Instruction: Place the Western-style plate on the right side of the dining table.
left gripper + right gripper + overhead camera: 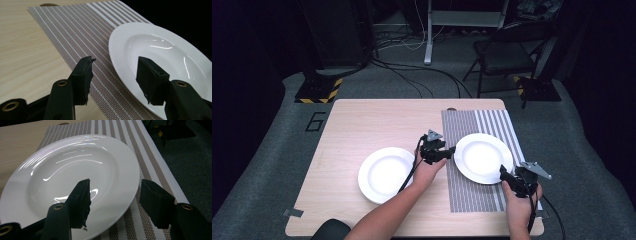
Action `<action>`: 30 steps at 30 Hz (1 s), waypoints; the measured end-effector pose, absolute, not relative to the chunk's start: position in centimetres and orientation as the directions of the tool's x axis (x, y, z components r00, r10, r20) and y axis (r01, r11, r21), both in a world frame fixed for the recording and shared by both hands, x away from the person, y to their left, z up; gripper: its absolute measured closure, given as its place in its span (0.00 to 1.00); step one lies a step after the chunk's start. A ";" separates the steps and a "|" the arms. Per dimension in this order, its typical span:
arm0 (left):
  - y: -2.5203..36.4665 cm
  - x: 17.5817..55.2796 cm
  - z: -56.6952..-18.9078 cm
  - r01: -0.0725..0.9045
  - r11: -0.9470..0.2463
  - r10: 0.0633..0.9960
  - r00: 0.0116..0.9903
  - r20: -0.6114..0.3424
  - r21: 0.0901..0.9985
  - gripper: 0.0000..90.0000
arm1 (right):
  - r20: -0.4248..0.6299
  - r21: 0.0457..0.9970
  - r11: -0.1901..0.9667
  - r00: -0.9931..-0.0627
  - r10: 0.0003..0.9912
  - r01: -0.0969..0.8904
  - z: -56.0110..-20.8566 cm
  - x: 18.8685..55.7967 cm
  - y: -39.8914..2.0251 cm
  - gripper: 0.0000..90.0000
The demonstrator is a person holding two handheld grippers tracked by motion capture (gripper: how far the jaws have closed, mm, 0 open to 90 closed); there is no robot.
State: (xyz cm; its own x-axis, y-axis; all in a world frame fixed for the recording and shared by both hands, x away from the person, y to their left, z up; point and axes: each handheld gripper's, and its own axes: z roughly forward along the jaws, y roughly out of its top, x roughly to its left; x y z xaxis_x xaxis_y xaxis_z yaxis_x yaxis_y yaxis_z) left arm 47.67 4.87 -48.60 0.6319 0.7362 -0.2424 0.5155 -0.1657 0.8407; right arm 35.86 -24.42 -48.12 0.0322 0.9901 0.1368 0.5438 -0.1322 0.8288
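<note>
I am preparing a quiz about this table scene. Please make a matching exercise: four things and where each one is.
Things:
1. left plate
2. right plate
3. left gripper
4. right gripper

Places:
a. on the striped placemat
b. at the right plate's near right rim
c. on bare wooden table
d. at the right plate's left rim

Pairs: 1-c, 2-a, 3-d, 4-b

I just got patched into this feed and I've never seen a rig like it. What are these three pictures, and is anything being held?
No robot here: a person holds a two-jaw tool in each hand. The high view looks down on the wooden table. Each of the other two pictures comes from a camera riding on one tool. A white plate on the striped placemat sits between the left tool and right tool; that plate is near both. Another plate lies on bare wood. Both tools' jaws stand open, holding nothing.
</note>
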 end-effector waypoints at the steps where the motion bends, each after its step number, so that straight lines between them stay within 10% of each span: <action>1: 5.1 47.6 -48.4 0.510 -0.163 0.737 0.632 -0.240 0.844 0.51 | 0.133 0.830 -0.127 0.028 0.991 0.542 -48.0 35.8 -24.4 0.46; 30: 15.3 45.7 -43.1 0.481 -0.158 0.790 0.586 -0.182 0.863 0.50 | 0.111 0.836 0.033 -0.228 0.967 0.548 -44.3 36.4 -18.2 0.45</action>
State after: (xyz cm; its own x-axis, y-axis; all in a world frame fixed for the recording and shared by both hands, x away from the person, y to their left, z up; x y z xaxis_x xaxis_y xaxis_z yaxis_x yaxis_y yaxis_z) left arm 45.71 15.34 -43.08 0.5858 0.7897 -0.1823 0.4809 -0.1576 0.8625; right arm 36.38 -18.22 -44.31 -0.2275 0.9674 0.1114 0.5482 0.0327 0.8357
